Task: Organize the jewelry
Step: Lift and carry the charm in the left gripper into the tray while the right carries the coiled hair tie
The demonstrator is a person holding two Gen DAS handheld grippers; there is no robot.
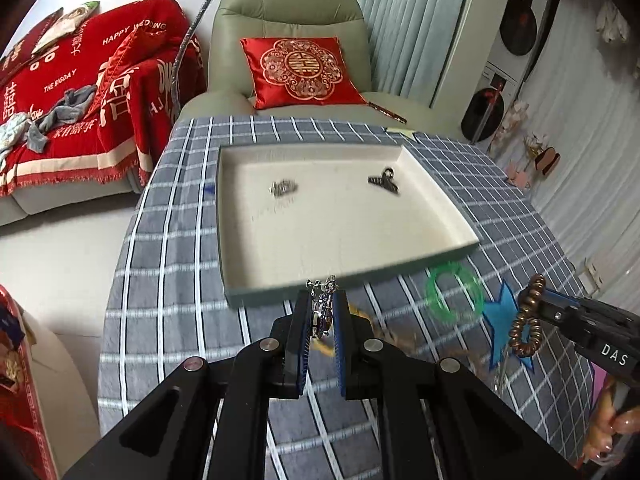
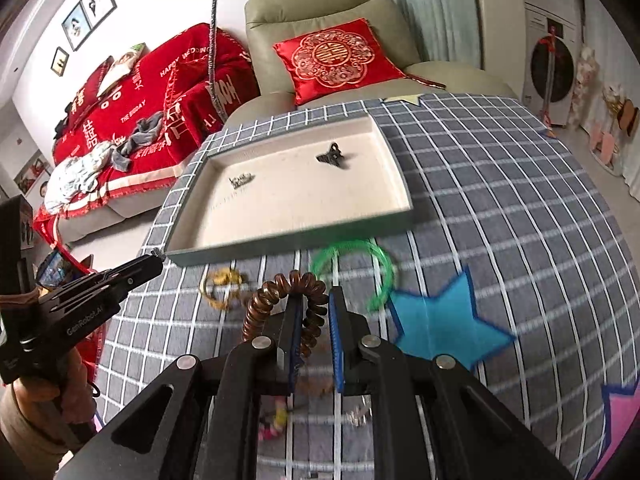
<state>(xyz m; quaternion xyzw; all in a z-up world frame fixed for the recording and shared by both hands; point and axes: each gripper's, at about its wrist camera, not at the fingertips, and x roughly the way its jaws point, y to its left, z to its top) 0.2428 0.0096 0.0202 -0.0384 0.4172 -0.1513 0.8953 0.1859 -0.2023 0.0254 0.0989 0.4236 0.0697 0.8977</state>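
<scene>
A shallow cream tray (image 1: pixel 248 280) (image 2: pixel 280 236) lies on the checked tablecloth. In it are a small silver piece (image 1: pixel 283 189) (image 2: pixel 241 181) and a dark hair clip (image 1: pixel 384 181) (image 2: pixel 332 156). My left gripper (image 1: pixel 322 300) is shut on a silver and blue jewelry piece (image 1: pixel 322 312), just above the tray's near rim. My right gripper (image 2: pixel 314 304) (image 1: pixel 532 300) is shut on a brown coil hair tie (image 2: pixel 276 296) (image 1: pixel 526 320), which hangs from the fingers above the cloth. A green bangle (image 1: pixel 452 292) (image 2: pixel 356 268) and a gold bangle (image 2: pixel 222 288) lie on the cloth.
A blue felt star (image 2: pixel 440 324) (image 1: pixel 500 320) lies right of the green bangle, a pink one (image 2: pixel 620 412) at the near right. Small colourful items (image 2: pixel 276 420) lie under my right gripper. A green armchair with a red cushion (image 1: pixel 300 72) stands behind the table.
</scene>
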